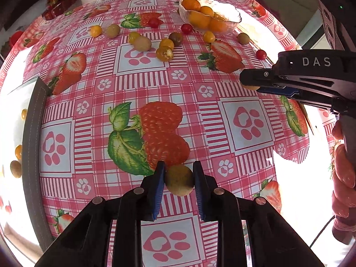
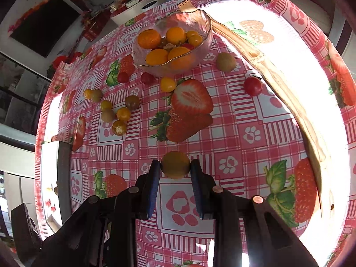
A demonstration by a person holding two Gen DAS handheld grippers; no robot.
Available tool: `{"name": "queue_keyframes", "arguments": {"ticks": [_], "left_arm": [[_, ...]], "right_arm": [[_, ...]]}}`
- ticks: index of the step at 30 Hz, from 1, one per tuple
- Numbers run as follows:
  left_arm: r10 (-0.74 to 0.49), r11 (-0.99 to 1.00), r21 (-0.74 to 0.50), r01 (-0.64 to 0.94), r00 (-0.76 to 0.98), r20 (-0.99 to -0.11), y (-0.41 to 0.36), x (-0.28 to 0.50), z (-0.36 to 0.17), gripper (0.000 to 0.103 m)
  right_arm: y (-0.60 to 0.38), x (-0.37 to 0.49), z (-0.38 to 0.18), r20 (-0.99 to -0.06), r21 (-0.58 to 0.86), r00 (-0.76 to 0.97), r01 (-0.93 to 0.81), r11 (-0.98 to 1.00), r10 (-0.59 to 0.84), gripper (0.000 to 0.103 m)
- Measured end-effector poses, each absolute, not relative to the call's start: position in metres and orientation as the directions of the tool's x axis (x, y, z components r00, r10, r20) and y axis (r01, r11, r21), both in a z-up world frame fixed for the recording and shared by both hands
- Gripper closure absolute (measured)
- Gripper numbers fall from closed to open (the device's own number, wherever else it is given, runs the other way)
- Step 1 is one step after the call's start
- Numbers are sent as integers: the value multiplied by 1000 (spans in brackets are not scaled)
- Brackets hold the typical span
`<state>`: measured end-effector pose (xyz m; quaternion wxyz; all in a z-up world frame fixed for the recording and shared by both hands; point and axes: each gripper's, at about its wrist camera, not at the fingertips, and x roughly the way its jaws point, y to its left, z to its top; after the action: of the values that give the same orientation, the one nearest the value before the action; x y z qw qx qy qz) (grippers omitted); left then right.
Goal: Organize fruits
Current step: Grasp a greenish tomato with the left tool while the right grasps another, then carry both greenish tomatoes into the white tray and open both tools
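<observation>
Two small round fruits are held, one per claw: a yellow-green fruit is pinched in the nearly closed left claw at lower centre, and an olive-yellow fruit in the right claw likewise. Both are judged light, smooth and easily bruised, best gripped across the widest part. Being near-spherical, no clear long axis is shown. The glass bowl stands at upper centre of the worktop.

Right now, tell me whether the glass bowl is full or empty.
Partly full. The glass bowl holds several oranges and small tomatoes, with free space near its far rim.
</observation>
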<state>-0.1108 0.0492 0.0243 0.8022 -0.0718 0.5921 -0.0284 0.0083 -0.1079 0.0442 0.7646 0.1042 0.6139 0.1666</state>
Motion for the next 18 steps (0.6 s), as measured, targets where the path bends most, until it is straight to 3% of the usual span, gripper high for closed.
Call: {"name": "queue_keyframes", "arguments": {"ticks": [18], "left_arm": [[-152,978,-191,-85,341,-928,113,-143,51,76]], "right_arm": [[-66,-51,68,-911,354,163,-163,921,379,72]]}}
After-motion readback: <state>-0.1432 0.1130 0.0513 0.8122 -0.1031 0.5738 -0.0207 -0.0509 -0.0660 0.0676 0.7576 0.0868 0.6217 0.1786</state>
